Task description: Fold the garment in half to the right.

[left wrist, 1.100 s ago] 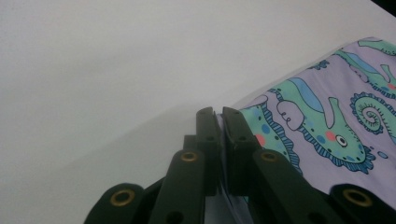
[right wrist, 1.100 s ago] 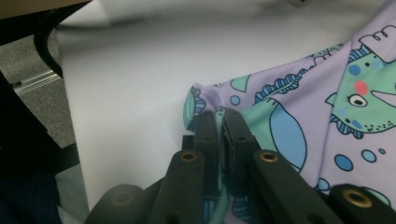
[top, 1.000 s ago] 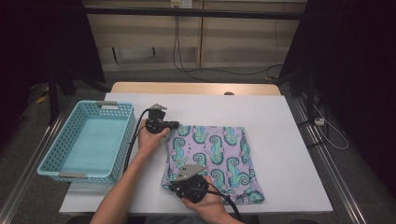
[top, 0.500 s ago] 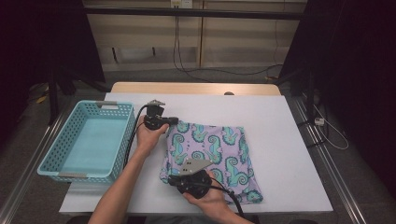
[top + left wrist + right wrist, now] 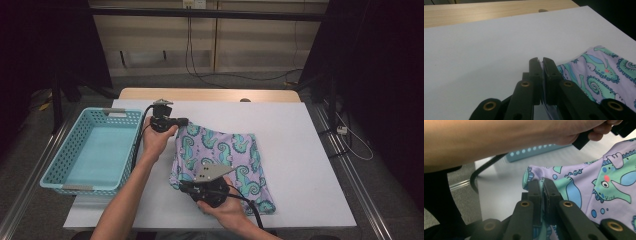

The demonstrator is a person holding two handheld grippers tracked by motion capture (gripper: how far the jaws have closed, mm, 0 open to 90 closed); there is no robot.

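Lilac seahorse-print cloth (image 5: pixel 220 160), folded, on the white table (image 5: pixel 300 150), its left edge lifted.

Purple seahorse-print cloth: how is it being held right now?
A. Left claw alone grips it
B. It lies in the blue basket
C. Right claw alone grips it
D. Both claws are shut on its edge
D: the left claw and the right claw each have their jaws closed on an edge of the purple cloth, which lies on the white table beside the basket.
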